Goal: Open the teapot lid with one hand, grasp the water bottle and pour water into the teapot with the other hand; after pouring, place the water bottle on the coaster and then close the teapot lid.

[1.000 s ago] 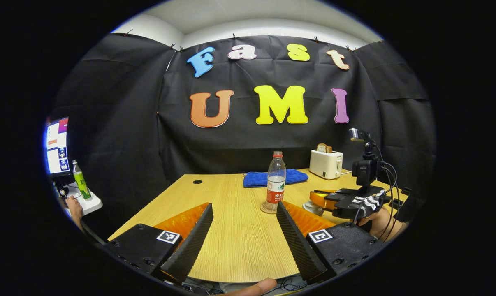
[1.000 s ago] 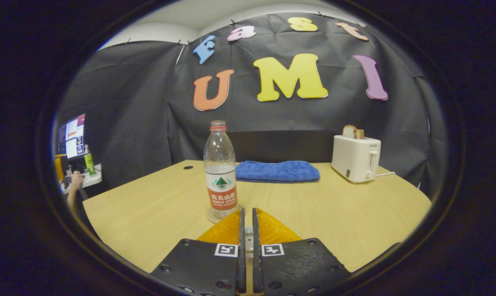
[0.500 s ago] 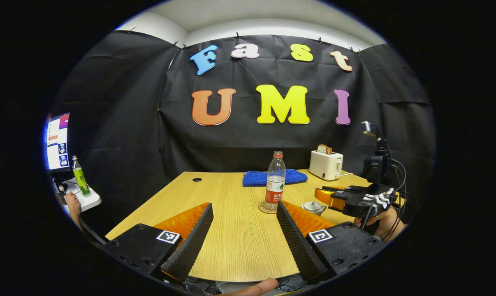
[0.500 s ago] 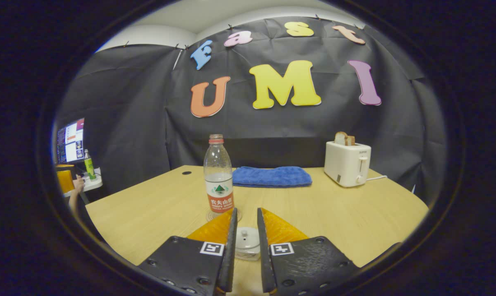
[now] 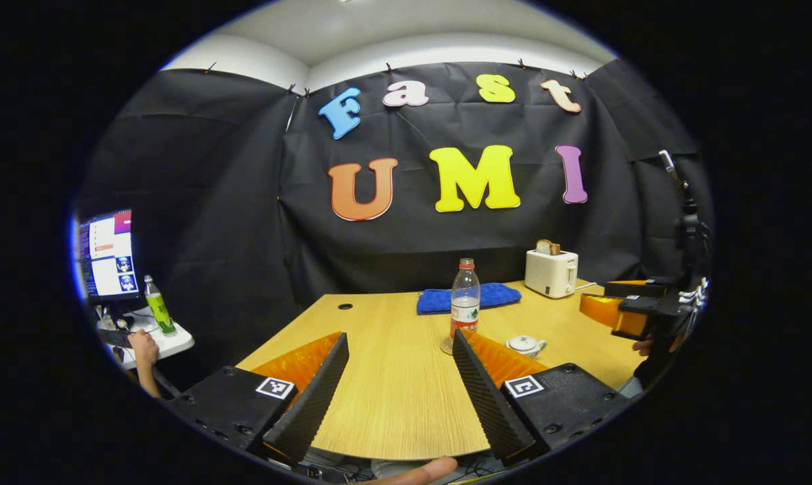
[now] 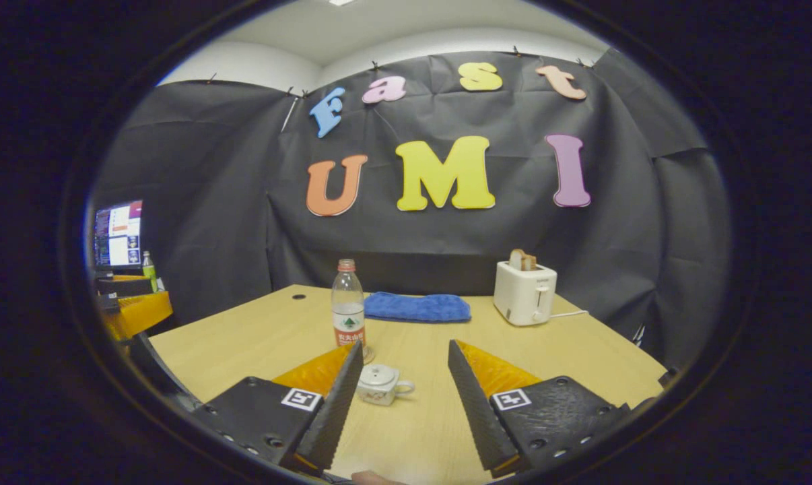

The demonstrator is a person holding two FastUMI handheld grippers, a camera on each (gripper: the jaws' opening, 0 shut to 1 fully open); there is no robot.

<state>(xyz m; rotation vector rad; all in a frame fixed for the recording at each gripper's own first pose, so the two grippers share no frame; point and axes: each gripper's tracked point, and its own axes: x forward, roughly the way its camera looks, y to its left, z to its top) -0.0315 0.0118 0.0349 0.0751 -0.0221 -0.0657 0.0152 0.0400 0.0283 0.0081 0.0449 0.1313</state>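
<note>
Both grippers, left (image 5: 396, 377) and right (image 6: 400, 397), hang released over the table's (image 6: 581, 367) near edge, bottle (image 6: 347, 304) on coaster (image 5: 446, 349), teapot (image 6: 381, 384) lidded, apparently done.

- in the right gripper view the teapot (image 6: 381, 384) sits on the counter (image 6: 581, 364), lid on, toward the near edge.
- the water bottle (image 6: 347, 306) stands upright behind the teapot and a little to its left, on a coaster (image 5: 447, 349).
- a folded towel (image 6: 416, 307) lies behind the bottle, toward the back wall.
- a toaster (image 6: 523, 292) stands right of the towel, bread in its slots.
- a monitor (image 5: 106, 254) is off the counter's left side.
</note>
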